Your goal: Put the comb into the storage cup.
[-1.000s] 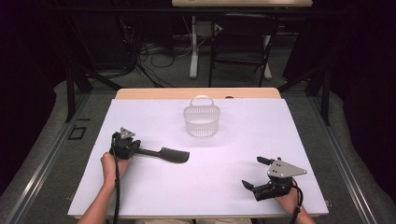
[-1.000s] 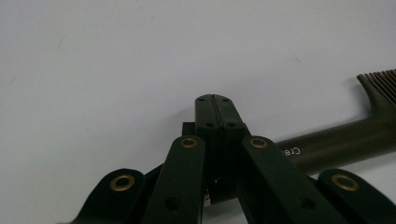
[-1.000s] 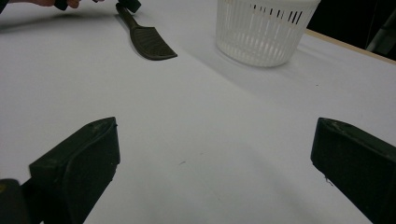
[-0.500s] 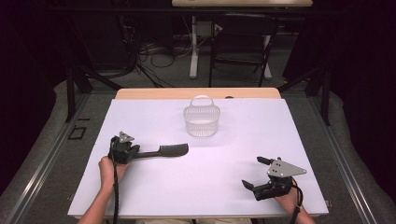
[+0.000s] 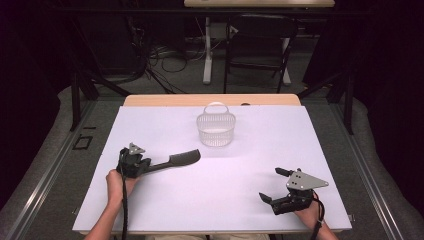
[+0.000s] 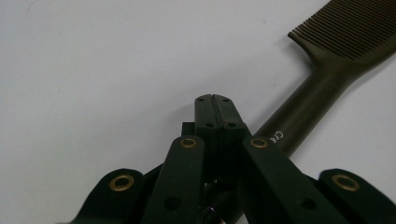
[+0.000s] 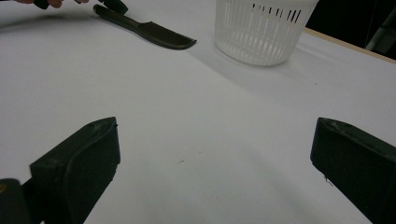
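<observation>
A white slotted basket (image 5: pixel 216 129) with a handle stood at the far middle of the white table (image 5: pixel 250 200); nothing could be made out inside it. The dark comb (image 5: pixel 175 161) had a long handle and fine teeth, and lay near the table's left side, pointing toward the basket. The left gripper (image 5: pixel 145 165) was clenched on its handle. The right gripper (image 5: pixel 272 185) rested near the right edge, its jaws spread wide around nothing.

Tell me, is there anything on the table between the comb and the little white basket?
No. In the high view, the stretch of white table between the comb and the basket is bare.
</observation>
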